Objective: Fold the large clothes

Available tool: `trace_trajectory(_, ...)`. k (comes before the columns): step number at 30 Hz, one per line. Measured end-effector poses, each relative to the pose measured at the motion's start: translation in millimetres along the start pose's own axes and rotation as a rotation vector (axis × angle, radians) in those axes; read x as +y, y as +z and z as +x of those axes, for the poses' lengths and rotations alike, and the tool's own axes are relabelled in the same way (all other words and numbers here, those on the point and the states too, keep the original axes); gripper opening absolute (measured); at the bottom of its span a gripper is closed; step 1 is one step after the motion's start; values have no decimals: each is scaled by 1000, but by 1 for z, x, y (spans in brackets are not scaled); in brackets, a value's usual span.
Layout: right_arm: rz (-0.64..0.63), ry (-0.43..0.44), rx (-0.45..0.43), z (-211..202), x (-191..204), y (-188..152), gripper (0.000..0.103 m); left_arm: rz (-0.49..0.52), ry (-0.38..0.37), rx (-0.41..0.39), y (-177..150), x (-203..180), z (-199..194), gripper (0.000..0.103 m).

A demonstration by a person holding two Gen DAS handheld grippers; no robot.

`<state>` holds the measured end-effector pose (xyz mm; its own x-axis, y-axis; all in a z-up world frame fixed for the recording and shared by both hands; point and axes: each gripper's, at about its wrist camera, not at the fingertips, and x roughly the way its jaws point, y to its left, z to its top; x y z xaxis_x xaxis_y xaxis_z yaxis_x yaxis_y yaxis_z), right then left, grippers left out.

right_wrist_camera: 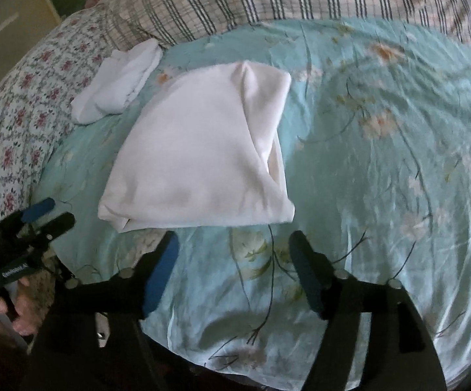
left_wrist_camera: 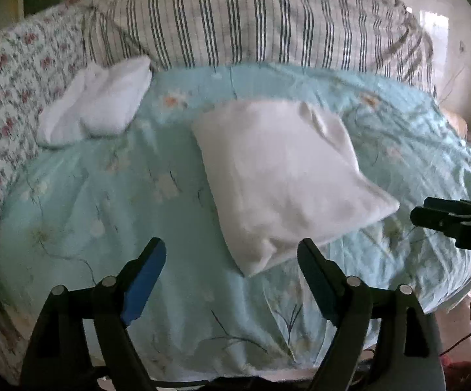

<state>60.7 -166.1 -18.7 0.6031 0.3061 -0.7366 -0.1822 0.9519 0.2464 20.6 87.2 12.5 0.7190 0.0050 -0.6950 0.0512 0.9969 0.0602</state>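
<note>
A white garment [left_wrist_camera: 287,176] lies folded into a thick rectangle on the light blue floral bedspread [left_wrist_camera: 105,195]; it also shows in the right wrist view [right_wrist_camera: 199,153]. My left gripper [left_wrist_camera: 232,254] is open and empty, held just short of the garment's near corner. My right gripper [right_wrist_camera: 233,247] is open and empty, held just short of the garment's near edge. The right gripper's fingers show at the right of the left wrist view [left_wrist_camera: 453,218]. The left gripper shows at the left of the right wrist view [right_wrist_camera: 43,215].
A smaller folded white pile [left_wrist_camera: 98,104] lies at the back left, also in the right wrist view [right_wrist_camera: 118,81]. A striped pillow [left_wrist_camera: 251,19] lines the back. A flowered quilt [left_wrist_camera: 7,75] lies along the left. The bed edge [left_wrist_camera: 447,299] drops off at right.
</note>
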Motion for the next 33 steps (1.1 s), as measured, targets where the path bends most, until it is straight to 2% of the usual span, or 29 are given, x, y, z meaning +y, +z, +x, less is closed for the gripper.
trace_trajectory(4,-18,9,-31,-9,3,11,78,-27,5,-33,15,8,-6,97)
trace_trajectory(11,-11,26,-31,-4,2,26,78,-50,3,10,27,17,9,97)
trace_trajectory(19,-42,52,-3,-6,5,37,82,-6,79,91,34,10,33,98)
trace_trajectory(24,-41,46,40,8,2,40,82,-8,73,142,32,8,53,98)
trace_trajectory(33,-35,59,101,39,4,47,83,-6,63,161,36,6,73,98)
